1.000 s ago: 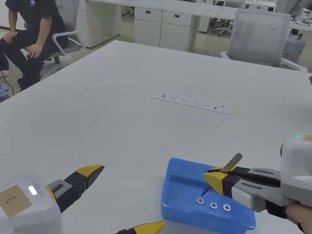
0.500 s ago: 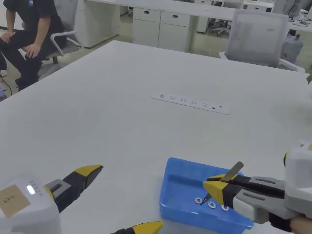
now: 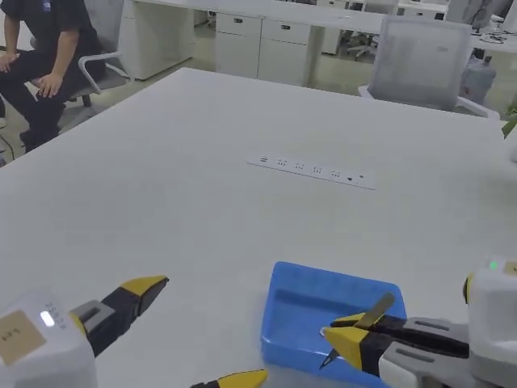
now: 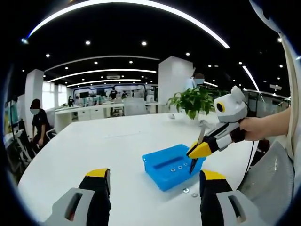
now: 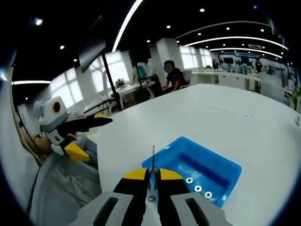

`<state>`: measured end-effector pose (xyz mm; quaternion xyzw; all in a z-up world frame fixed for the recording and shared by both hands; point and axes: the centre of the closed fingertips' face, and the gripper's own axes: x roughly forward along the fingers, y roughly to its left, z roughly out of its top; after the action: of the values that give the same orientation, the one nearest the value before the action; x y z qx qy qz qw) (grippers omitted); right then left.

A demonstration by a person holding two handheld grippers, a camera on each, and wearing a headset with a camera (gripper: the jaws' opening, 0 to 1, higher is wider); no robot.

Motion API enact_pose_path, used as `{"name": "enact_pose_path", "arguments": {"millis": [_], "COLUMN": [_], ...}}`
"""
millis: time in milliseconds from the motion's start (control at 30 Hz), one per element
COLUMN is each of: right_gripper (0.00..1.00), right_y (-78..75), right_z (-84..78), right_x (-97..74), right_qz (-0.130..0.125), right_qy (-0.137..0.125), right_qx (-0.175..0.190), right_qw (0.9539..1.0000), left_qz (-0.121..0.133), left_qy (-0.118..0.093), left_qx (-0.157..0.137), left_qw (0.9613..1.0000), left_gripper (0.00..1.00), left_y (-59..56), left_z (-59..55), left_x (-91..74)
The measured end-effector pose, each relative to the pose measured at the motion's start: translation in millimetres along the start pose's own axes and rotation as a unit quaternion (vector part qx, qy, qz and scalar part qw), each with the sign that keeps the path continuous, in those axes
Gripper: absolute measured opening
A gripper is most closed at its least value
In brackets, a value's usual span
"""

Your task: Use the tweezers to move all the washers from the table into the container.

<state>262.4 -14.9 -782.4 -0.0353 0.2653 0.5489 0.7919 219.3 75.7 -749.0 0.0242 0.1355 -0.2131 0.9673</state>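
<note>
Blue container [image 3: 307, 311] holds three washers [image 5: 198, 188]; right claw [image 3: 343, 335] pinches tweezers [image 3: 381, 308], left claw [image 3: 196, 330] spread. Advise lowering tips squarely onto loose washer [image 4: 186, 190] beside container.

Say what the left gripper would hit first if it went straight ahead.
Probably the blue container, lying ahead of the left gripper's open jaws, slightly right of centre. The gripper's height is unclear, so it might pass above.

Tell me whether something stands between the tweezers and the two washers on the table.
Nothing visible does. In the left gripper view the washers lie on bare table beside the blue container, close to the tweezers held by the right gripper.
</note>
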Motion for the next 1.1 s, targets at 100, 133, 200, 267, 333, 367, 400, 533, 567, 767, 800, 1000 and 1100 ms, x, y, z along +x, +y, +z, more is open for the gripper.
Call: {"name": "enact_pose_path", "arguments": {"millis": [100, 133, 200, 267, 333, 367, 400, 533, 567, 767, 800, 1000, 1100], "right_gripper": [0.04, 0.04, 0.04, 0.04, 0.04, 0.04, 0.04, 0.04, 0.04, 0.04, 0.04, 0.04, 0.04], "right_y": [4.5, 5.9, 7.7, 9.4, 11.2, 12.7, 13.7, 17.4, 17.8, 20.6, 21.0, 22.0, 21.7], "right_z": [-5.1, -7.6, -12.3, -16.4, -19.9, -22.2, -24.3, -34.8, -36.5, -47.7, -48.9, -54.3, -55.8], "right_x": [0.9, 1.6, 2.9, 4.0, 5.1, 6.1, 7.1, 10.9, 11.7, 14.4, 14.4, 15.0, 16.3], "right_qz": [0.008, 0.012, 0.015, 0.018, 0.021, 0.023, 0.025, 0.031, 0.031, 0.036, 0.037, 0.037, 0.036], "right_qy": [0.005, 0.007, 0.012, 0.016, 0.019, 0.020, 0.023, 0.037, 0.038, 0.053, 0.054, 0.057, 0.058], "right_qx": [0.007, 0.010, 0.013, 0.016, 0.022, 0.024, 0.026, 0.031, 0.032, 0.041, 0.042, 0.048, 0.048], "right_qw": [0.9999, 0.9999, 0.9997, 0.9996, 0.9994, 0.9992, 0.9991, 0.9984, 0.9983, 0.9971, 0.9970, 0.9965, 0.9965], "left_qz": [-0.001, -0.002, -0.003, -0.004, -0.004, -0.004, -0.004, -0.006, -0.006, -0.006, -0.005, -0.003, -0.002], "left_qy": [0.003, 0.003, 0.003, 0.004, 0.004, 0.005, 0.005, 0.006, 0.005, 0.006, 0.005, 0.004, 0.005], "left_qx": [0.000, 0.000, 0.001, 0.001, 0.002, 0.001, 0.001, 0.001, 0.002, 0.002, 0.001, 0.000, 0.002], "left_qw": [1.0000, 1.0000, 1.0000, 1.0000, 1.0000, 1.0000, 1.0000, 1.0000, 1.0000, 1.0000, 1.0000, 1.0000, 1.0000], "left_gripper": [0.78, 0.78, 0.77, 0.77, 0.77, 0.77, 0.77, 0.77, 0.77, 0.77, 0.77, 0.77, 0.77], "left_y": [-0.3, -0.7, -1.1, -1.6, -1.4, -1.3, -1.2, -1.5, -1.6, -1.5, -1.3, 0.2, 0.4], "left_z": [-1.0, -1.2, -1.4, -1.7, -2.1, -2.3, -2.5, -3.3, -3.3, -3.7, -3.6, -3.0, -3.3], "left_x": [0.2, 0.3, 0.4, 0.5, 0.4, 0.5, 0.4, 0.3, 0.3, 0.2, 0.1, -0.3, -0.3]}}
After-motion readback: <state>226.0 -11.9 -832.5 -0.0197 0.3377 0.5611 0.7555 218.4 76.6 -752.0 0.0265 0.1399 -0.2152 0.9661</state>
